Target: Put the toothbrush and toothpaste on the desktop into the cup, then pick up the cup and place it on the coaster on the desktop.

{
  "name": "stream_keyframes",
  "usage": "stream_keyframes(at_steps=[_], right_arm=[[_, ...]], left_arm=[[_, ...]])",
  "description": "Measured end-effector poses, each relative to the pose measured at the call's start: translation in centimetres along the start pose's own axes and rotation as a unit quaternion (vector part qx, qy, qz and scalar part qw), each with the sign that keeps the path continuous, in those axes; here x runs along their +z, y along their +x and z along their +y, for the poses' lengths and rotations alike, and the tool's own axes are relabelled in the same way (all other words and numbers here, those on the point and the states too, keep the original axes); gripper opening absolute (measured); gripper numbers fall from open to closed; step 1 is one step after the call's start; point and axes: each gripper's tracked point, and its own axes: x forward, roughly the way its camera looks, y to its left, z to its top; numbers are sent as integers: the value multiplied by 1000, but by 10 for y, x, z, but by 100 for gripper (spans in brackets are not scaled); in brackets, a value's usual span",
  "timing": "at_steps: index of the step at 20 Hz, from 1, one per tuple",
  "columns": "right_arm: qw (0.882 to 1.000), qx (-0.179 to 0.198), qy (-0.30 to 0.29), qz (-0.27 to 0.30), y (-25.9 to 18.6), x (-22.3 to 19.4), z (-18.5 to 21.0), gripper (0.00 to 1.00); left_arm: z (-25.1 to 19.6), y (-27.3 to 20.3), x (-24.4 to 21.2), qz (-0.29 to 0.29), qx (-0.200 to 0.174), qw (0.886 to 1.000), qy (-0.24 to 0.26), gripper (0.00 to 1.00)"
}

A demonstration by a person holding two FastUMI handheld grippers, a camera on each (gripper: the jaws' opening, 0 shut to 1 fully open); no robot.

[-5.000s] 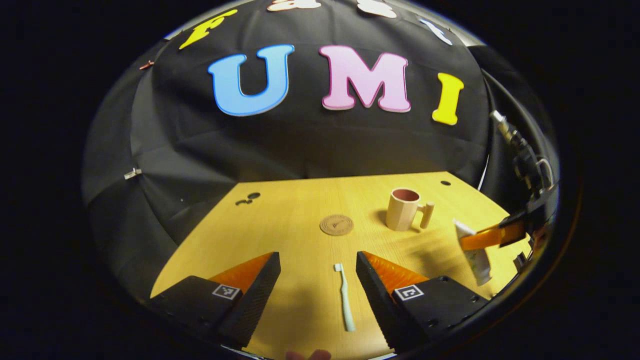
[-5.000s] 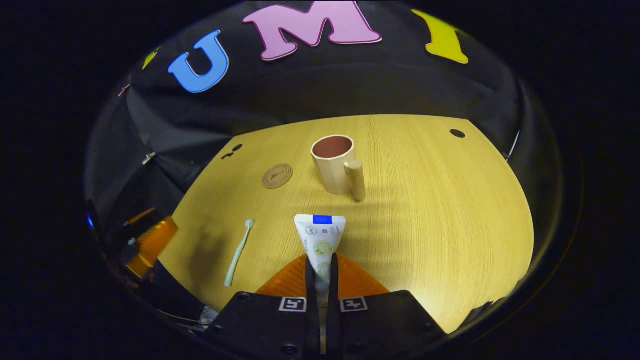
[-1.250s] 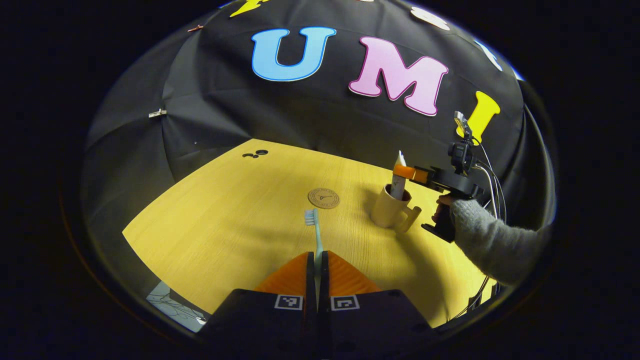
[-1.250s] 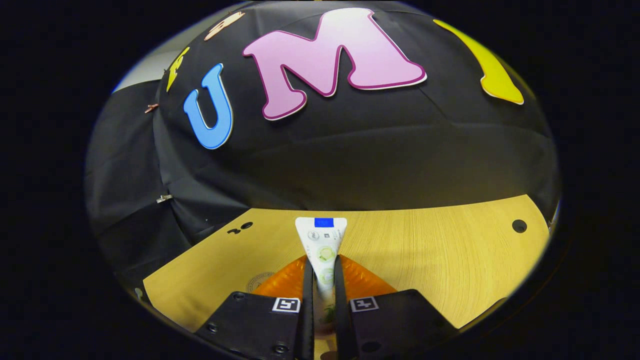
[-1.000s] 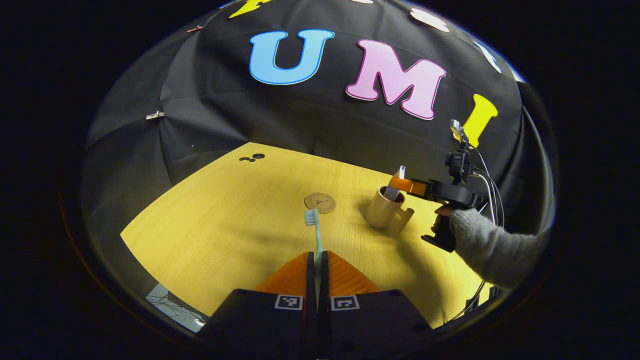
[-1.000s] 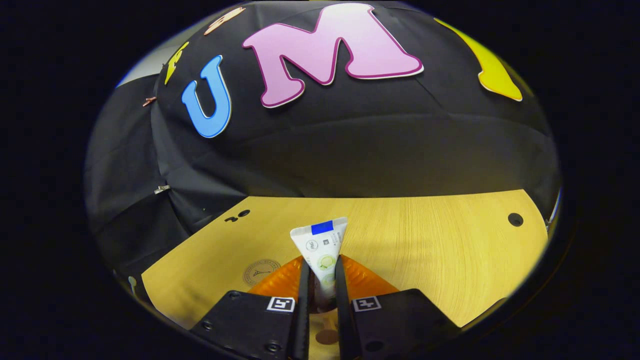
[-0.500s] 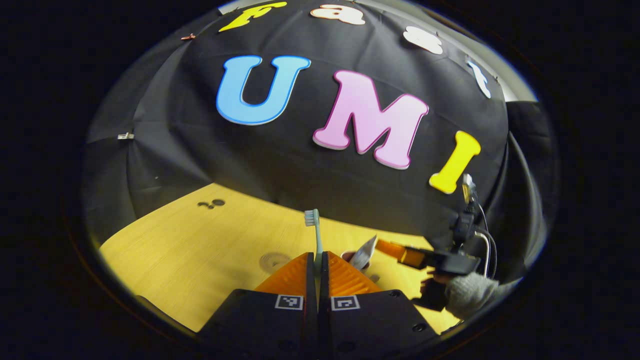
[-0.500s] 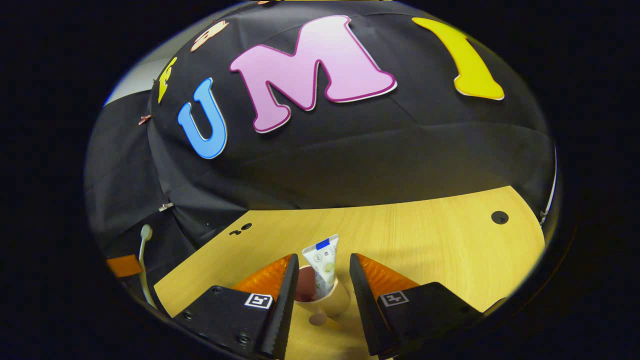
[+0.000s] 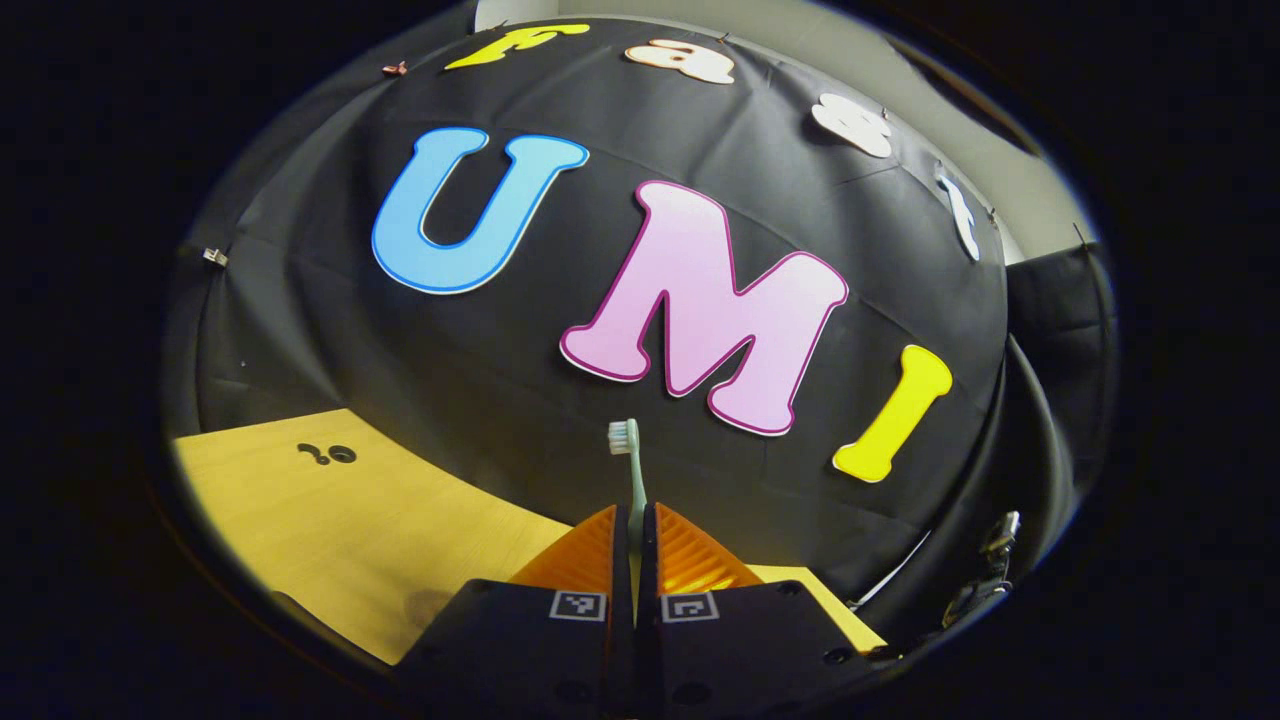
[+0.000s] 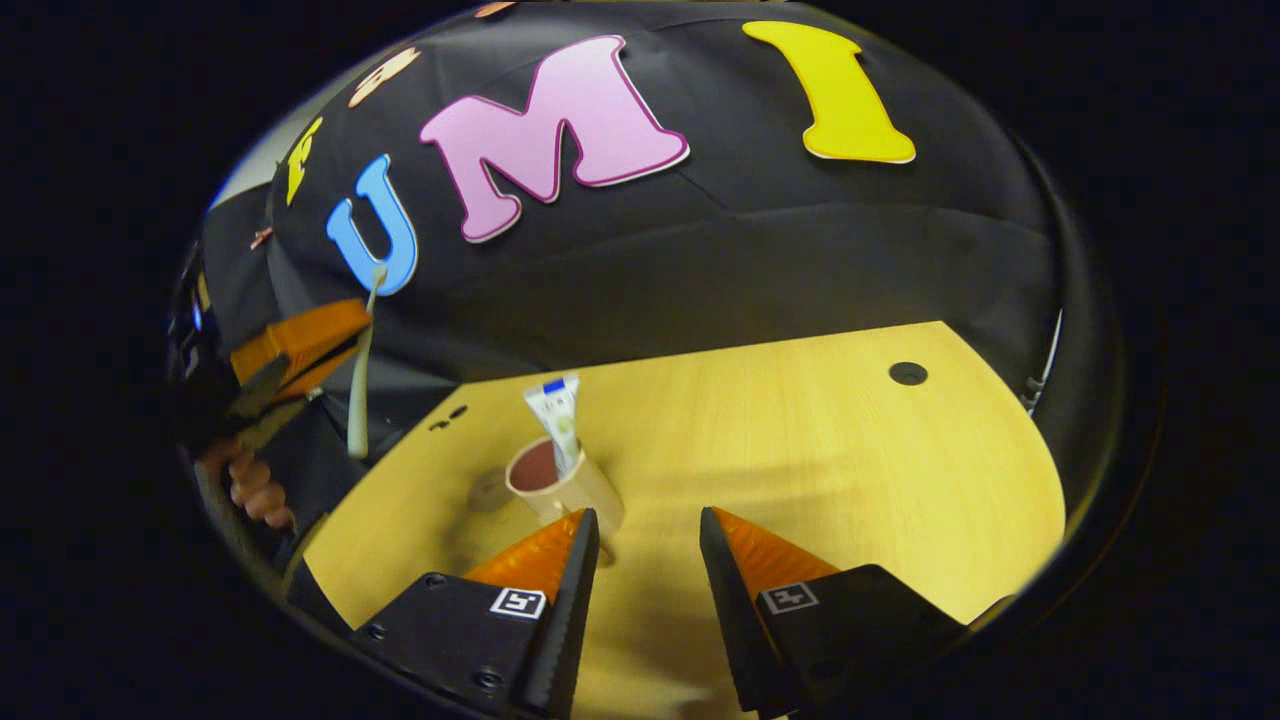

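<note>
My left gripper (image 9: 636,512) is shut on a pale toothbrush (image 9: 630,465), whose bristle head points up in front of the booth wall. The right gripper view shows that same gripper (image 10: 330,345) raised at the far left, the toothbrush (image 10: 358,400) hanging handle-down from it. A beige cup (image 10: 562,490) with a dark red inside stands on the wooden desktop (image 10: 800,450), and a white toothpaste tube (image 10: 557,415) leans upright in it. My right gripper (image 10: 648,530) is open, just right of and nearer than the cup, with nothing between its fingers.
The round cork coaster (image 10: 490,490) lies partly hidden just left of the cup. Small dark holes (image 10: 907,373) mark the desktop at the far right and far left (image 9: 330,454). A hand (image 10: 255,495) holds the left gripper. Bare wood stretches to the right of the cup.
My right gripper opened, left the toothpaste in the cup and drew back to the right. My left gripper has lifted and tilted up with the toothbrush.
</note>
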Motion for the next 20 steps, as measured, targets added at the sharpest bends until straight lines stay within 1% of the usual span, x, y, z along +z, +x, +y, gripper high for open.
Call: stream_keyframes(at_steps=[2,5,7,10,13,15,18,19,20], right_arm=[[1000,2,-7,15,-8,-15,-2,62],[1000,9,2,27,-14,-29,-1,62],[999,9,1,30,-19,-34,-5,62],[1000,2,0,29,-24,-36,-15,62],[1000,-6,5,26,-29,-35,-27,62],[999,-11,2,31,-31,-39,-34,62],[999,-14,7,29,-31,-40,-35,63],[999,-14,5,29,-31,-40,-34,62],[999,-11,3,30,-31,-42,-32,62]], left_arm=[[-5,17,-6,-14,-7,1000,-8,6],[-2,43,-23,-22,-3,1000,-4,6],[2,56,-41,-18,3,1000,9,6],[11,69,-83,0,9,999,35,6],[18,74,-113,15,12,998,67,6],[25,76,-133,20,23,995,96,6],[32,74,-148,30,31,994,105,6],[30,72,-151,31,28,994,101,12],[29,72,-155,34,26,994,99,9]])
